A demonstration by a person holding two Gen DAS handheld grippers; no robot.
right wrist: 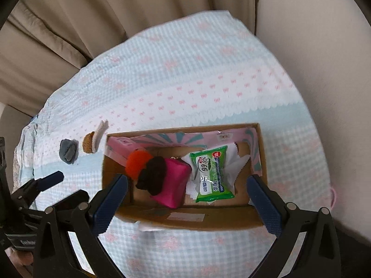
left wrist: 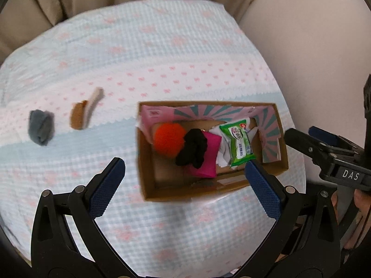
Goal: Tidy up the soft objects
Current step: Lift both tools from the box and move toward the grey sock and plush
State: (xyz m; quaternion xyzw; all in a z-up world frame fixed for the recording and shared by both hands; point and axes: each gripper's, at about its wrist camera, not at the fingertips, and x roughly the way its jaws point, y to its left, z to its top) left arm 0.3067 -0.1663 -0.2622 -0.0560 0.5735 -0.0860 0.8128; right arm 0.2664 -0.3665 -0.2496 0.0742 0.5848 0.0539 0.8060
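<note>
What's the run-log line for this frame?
left gripper: open, empty | right gripper: open, empty, over cardboard box | in box: orange pompom, wipes pack | outside: grey sock, brown-white sock

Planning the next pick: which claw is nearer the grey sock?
Left. The left claw hovers just right of the grey sock; the right claw is over the box.

1 box, 4 items in, 2 socks out

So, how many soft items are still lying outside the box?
2: a grey sock and a brown-and-white sock, side by side on the bedspread, left of the cardboard box. Others may be hidden.
</note>
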